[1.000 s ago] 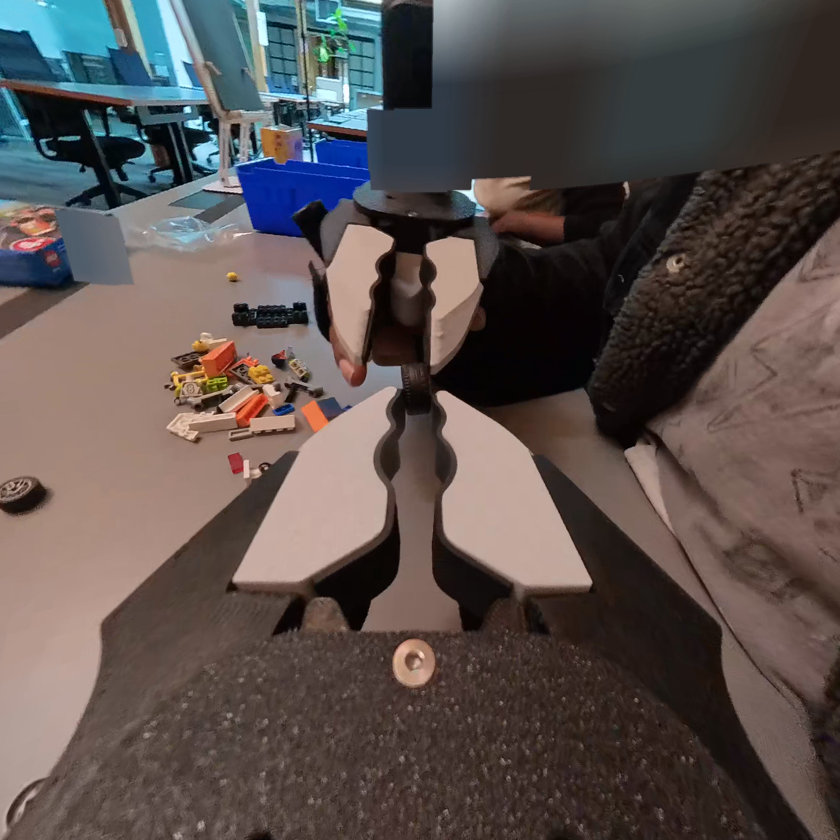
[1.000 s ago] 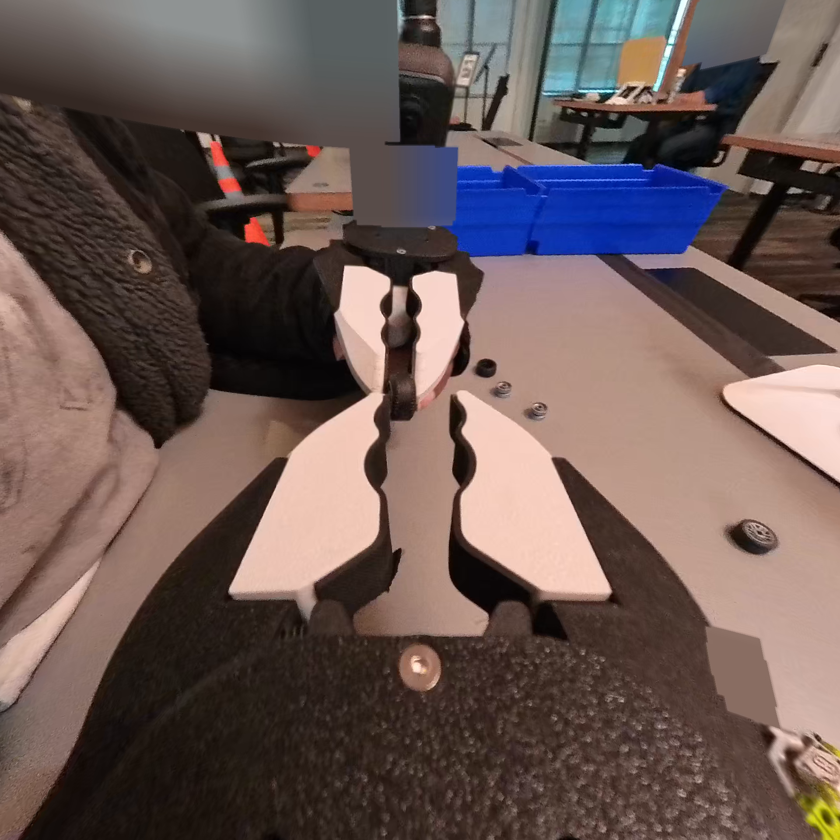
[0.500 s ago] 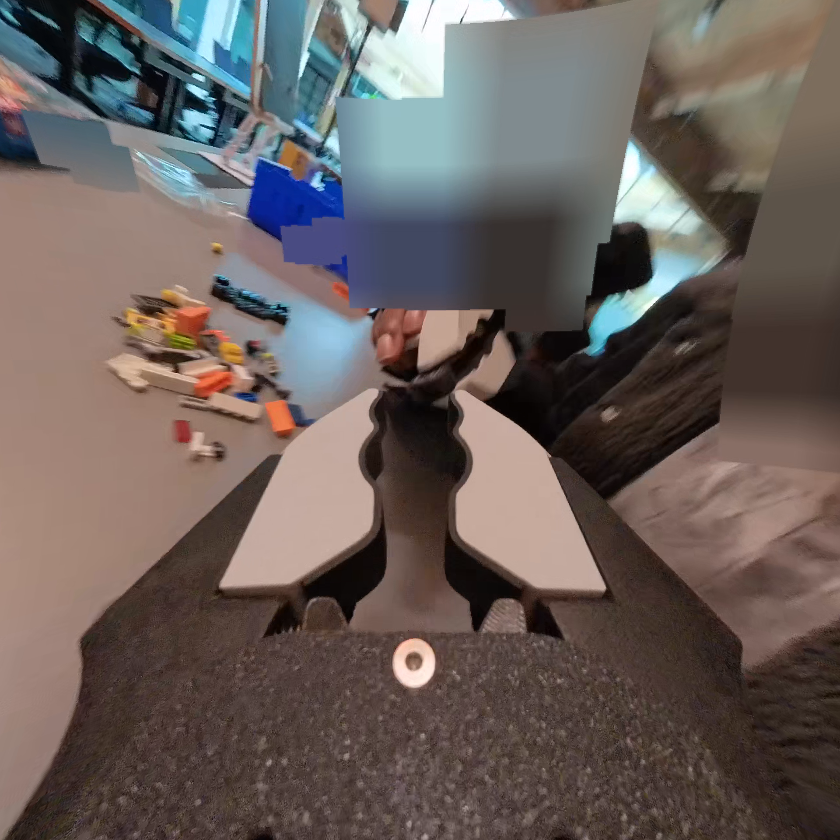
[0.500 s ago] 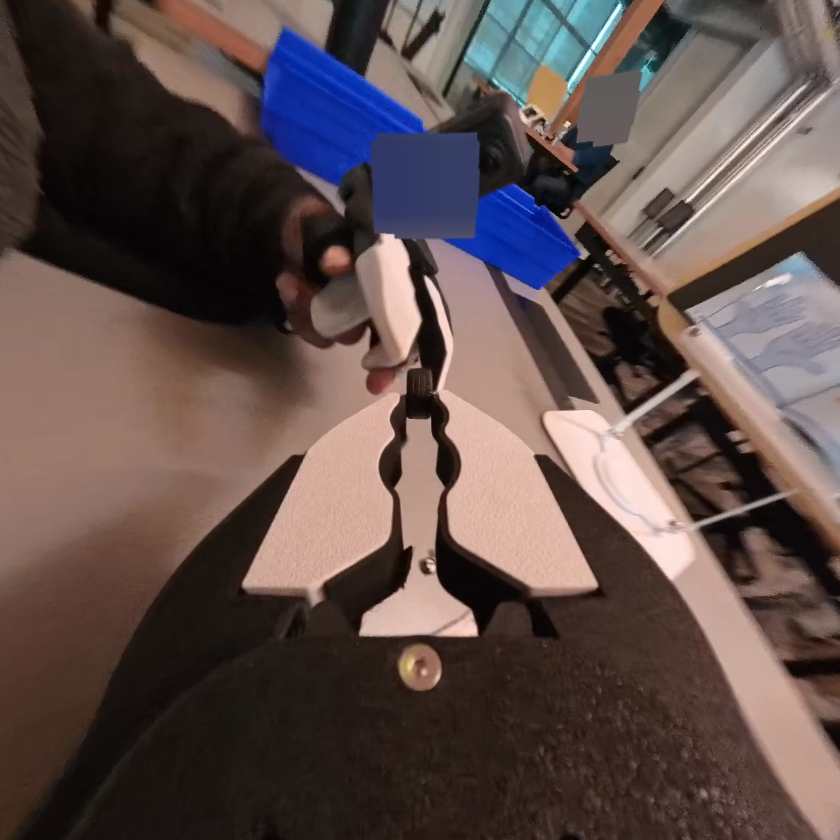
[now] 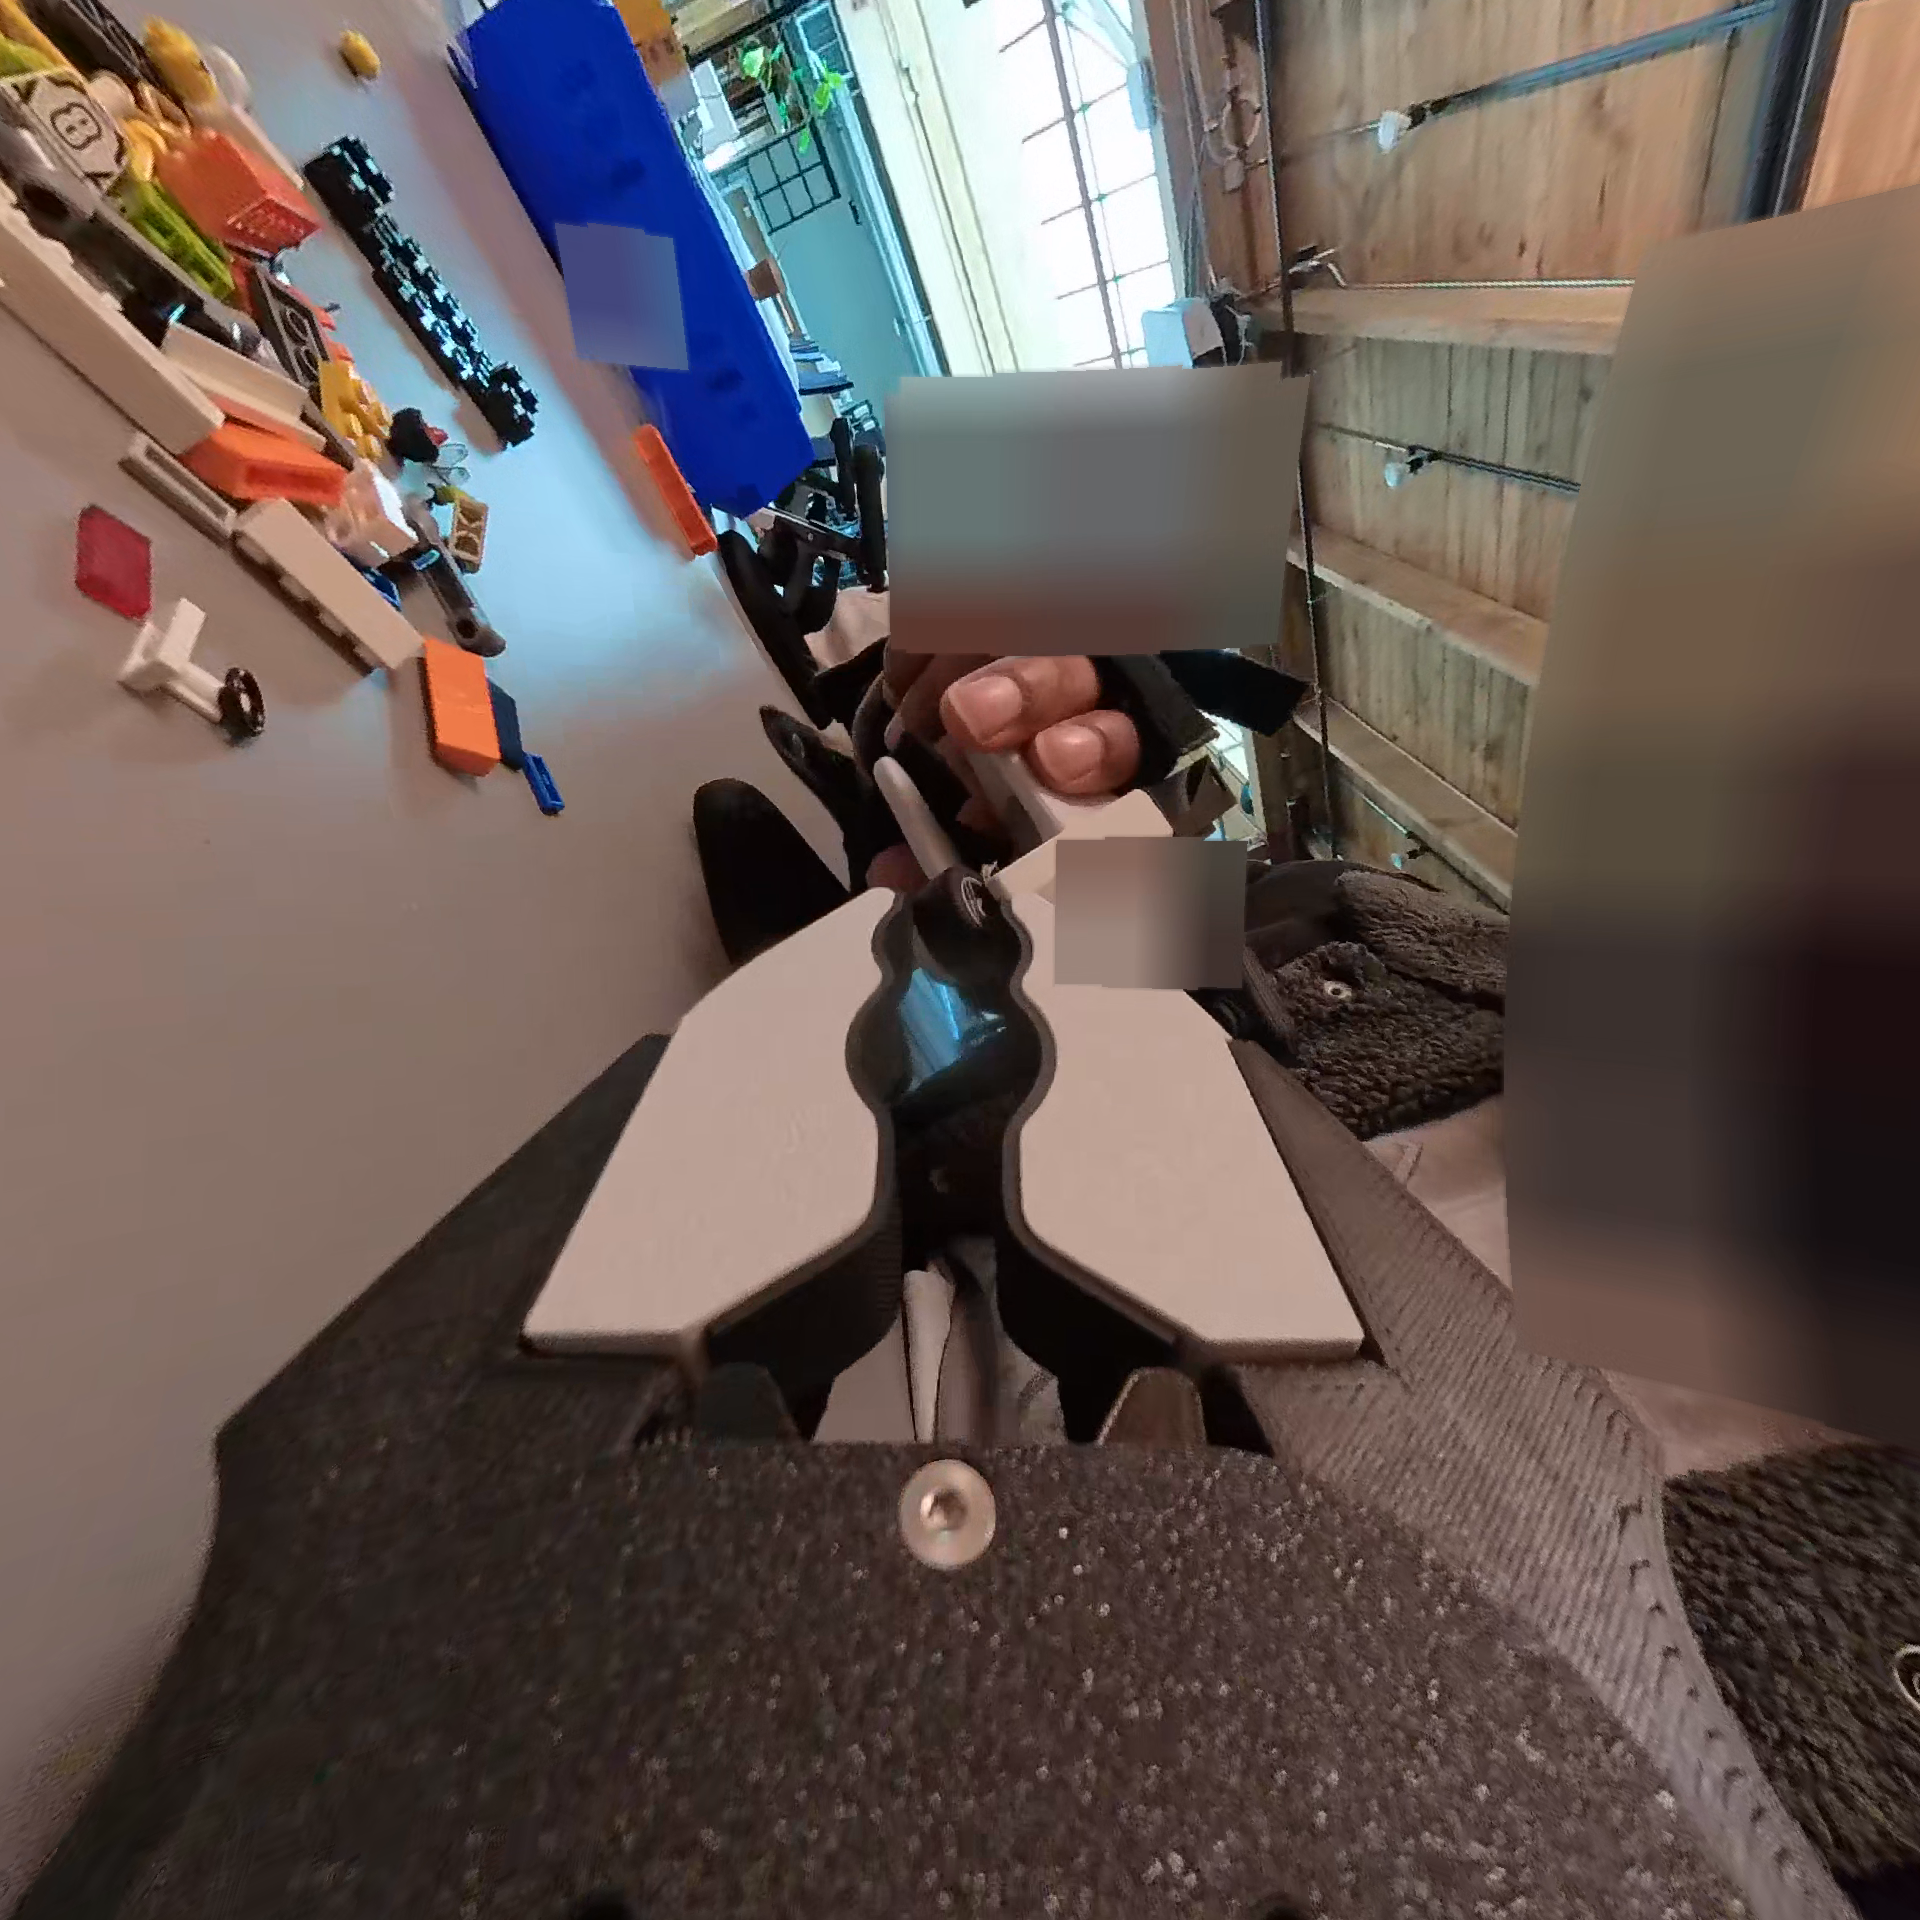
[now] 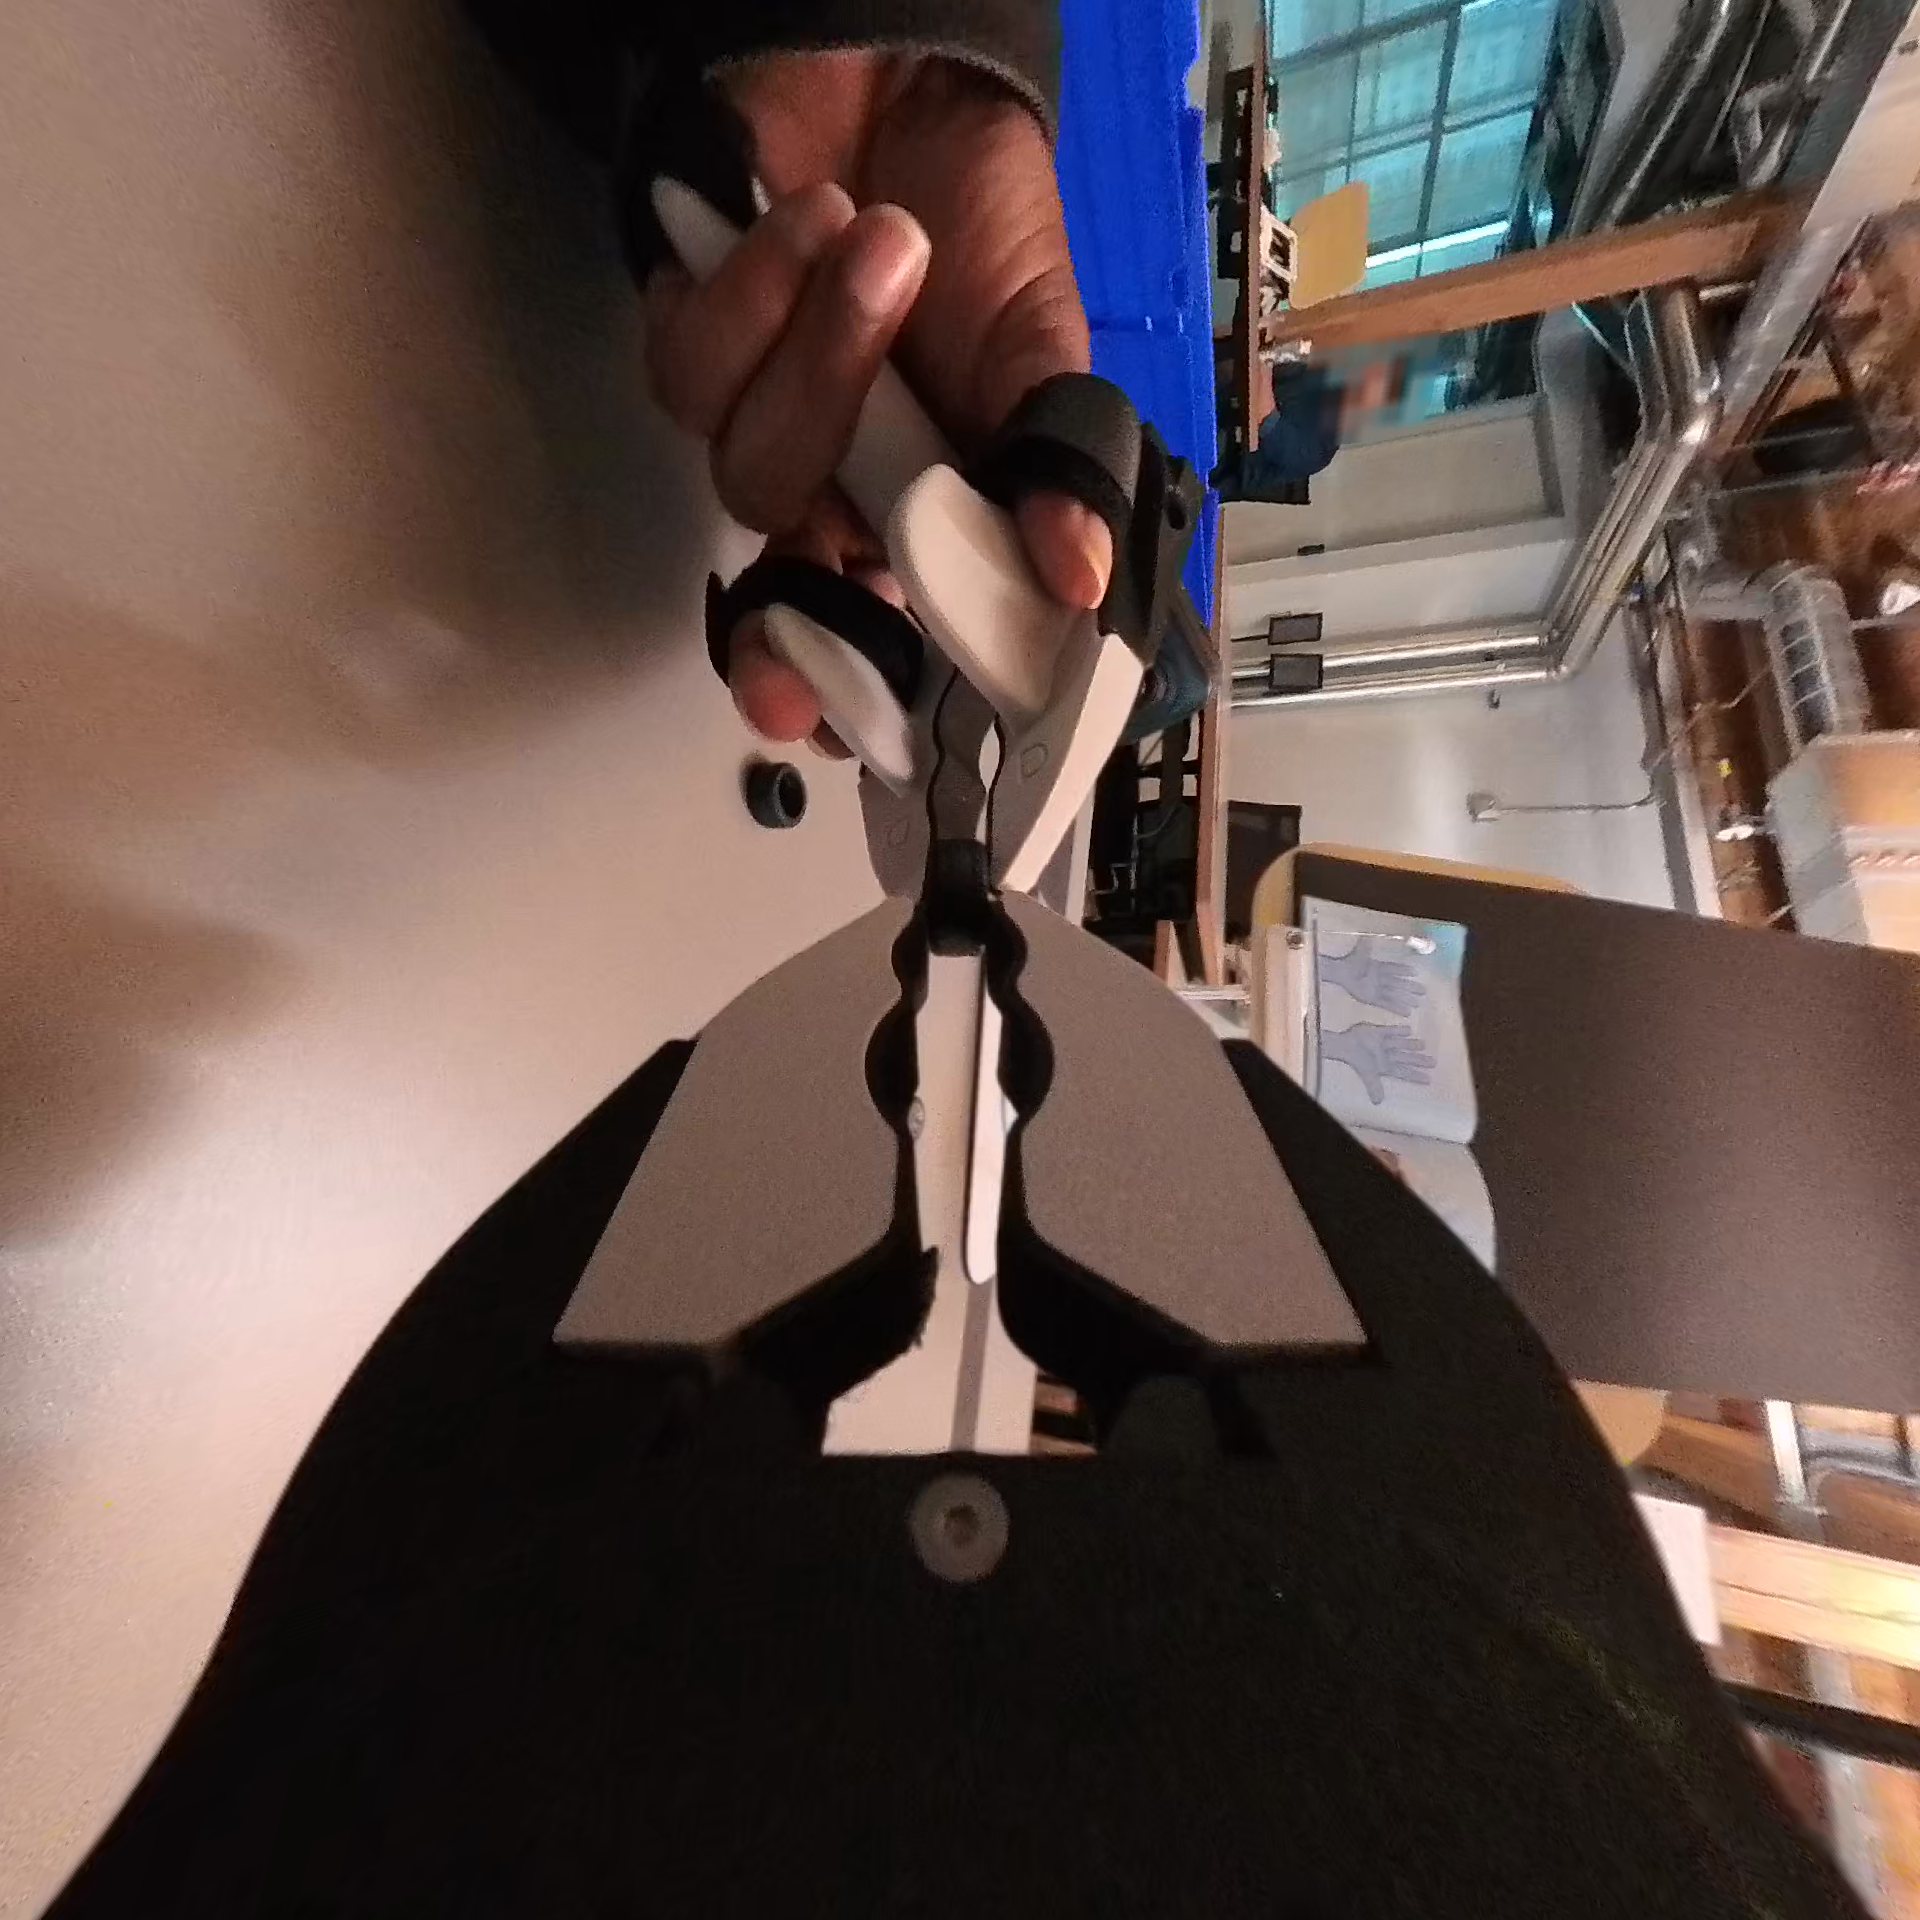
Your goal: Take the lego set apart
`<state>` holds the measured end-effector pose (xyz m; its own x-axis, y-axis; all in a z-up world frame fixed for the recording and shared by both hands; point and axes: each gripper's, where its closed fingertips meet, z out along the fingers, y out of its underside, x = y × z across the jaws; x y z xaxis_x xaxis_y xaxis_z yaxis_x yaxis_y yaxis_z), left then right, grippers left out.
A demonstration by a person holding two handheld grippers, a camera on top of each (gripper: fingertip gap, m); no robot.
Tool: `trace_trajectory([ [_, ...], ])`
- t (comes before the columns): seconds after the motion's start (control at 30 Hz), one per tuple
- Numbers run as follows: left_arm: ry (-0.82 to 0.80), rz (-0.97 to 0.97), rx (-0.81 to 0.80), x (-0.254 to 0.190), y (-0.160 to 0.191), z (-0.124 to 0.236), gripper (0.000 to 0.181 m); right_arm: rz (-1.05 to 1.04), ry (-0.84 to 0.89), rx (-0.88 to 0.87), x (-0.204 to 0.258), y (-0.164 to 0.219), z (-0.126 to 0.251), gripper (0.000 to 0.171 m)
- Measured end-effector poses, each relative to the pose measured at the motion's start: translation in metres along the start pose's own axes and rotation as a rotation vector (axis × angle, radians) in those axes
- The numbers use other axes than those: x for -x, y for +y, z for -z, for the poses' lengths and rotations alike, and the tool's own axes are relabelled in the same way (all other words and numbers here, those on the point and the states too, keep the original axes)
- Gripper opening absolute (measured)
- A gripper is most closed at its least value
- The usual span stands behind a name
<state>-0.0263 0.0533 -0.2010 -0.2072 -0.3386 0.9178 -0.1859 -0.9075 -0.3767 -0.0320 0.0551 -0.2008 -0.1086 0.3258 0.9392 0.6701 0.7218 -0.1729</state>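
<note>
Both grippers pinch one small black wheel piece at tips, 12 o'clock. Left gripper clenched, right gripper clenched. Pull straight apart, slow, no twisting. Loose bricks on table, 10 o'clock.

no legible writing, markings too blurred

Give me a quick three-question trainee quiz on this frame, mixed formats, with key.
1. True or false: the black wheel piece lies on the table.
2. In the left wrist view, the loose brick pile sits: A upper left, B lower right, C centre.
3. Fill in: the bin behind the pile is ____.
Key: 1 false: the left gripper and right gripper both pinch it, off the table. 2 A. 3 blue.
</note>
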Motion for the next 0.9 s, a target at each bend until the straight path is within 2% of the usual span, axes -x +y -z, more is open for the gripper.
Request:
trace_trajectory([
  [0.1, -0.032, -0.056, 0.005, 0.001, 0.000, -0.002, 0.014, -0.002, 0.013, 0.003, 0.001, 0.002, 0.001, 0.010],
  [0.17, -0.049, -0.147, -0.013, -0.004, -0.005, -0.002, 0.014, -0.109, 0.046, 0.005, -0.004, 0.004, 0.002, 0.011],
  [0.27, -0.070, -0.305, -0.086, -0.018, -0.018, 0.002, 0.010, -0.428, 0.022, -0.009, -0.009, 0.011, 0.005, 0.014],
  [0.43, -0.229, -0.629, -0.066, -0.023, -0.019, 0.002, 0.010, -1.186, -0.248, -0.179, -0.001, 0.002, 0.006, 0.030],
  [0.53, -0.334, -0.835, -0.033, -0.022, -0.015, -0.001, 0.009, -1.441, -0.276, -0.272, -0.012, 0.002, 0.005, 0.032],
  [0.63, -0.378, -0.962, -0.020, -0.026, -0.012, -0.005, 0.009, -1.454, -0.264, -0.286, -0.016, 0.002, 0.003, 0.024],
  [0.9, -0.417, -1.081, 0.009, -0.028, -0.008, -0.008, 0.010, -1.298, -0.243, -0.284, -0.017, -0.003, 0.006, 0.011],
])
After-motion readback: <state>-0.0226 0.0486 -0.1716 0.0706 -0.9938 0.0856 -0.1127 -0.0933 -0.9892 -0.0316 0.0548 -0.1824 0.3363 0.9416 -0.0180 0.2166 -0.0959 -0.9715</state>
